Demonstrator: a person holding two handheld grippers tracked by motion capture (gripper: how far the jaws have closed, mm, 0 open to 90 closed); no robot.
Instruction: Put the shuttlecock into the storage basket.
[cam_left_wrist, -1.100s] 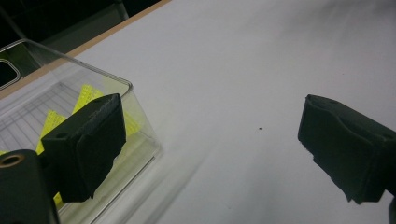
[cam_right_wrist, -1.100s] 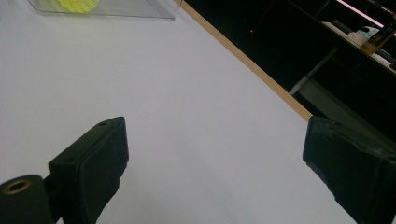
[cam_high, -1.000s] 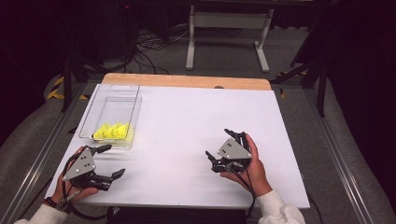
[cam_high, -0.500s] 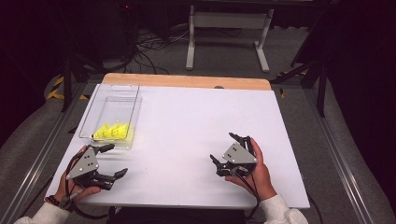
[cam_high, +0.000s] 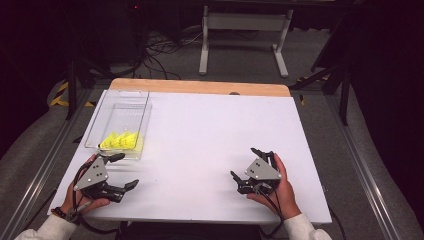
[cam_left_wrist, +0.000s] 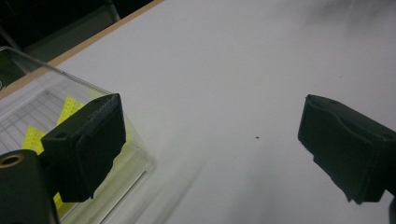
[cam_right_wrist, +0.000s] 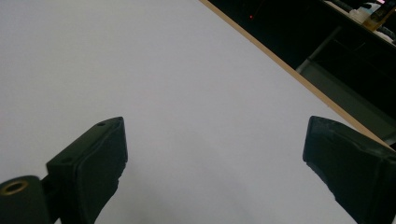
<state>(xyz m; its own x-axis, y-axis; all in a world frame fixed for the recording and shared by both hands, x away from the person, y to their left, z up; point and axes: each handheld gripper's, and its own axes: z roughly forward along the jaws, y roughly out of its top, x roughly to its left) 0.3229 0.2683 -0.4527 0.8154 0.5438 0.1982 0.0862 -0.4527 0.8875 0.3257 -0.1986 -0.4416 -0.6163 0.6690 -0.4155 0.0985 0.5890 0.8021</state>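
A clear plastic tray (cam_high: 142, 109) stands at the table's left, with yellow pieces (cam_high: 120, 141) bunched at its near end. My left gripper (cam_high: 126, 171) is open just in front of the tray's near corner, held low over the white table. In the left gripper view the left gripper (cam_left_wrist: 210, 144) has wide-apart jaws with only bare table between them; the tray's corner (cam_left_wrist: 140, 158) and yellow pieces (cam_left_wrist: 70, 106) sit behind the left jaw. My right gripper (cam_high: 244, 162) is open over the table's near right. In the right gripper view the right gripper (cam_right_wrist: 215, 158) frames blank white table.
The white table top (cam_high: 210, 130) has a wooden strip (cam_high: 200, 86) along its far edge, also seen as the wooden edge (cam_right_wrist: 289, 70). Beyond it are a metal stand (cam_high: 245, 30) and cables (cam_high: 160, 47) on the floor. Rails run down both sides of the table.
My right gripper has drifted a little toward the near edge and to the right. My left gripper has barely shifted. Both have stayed open.
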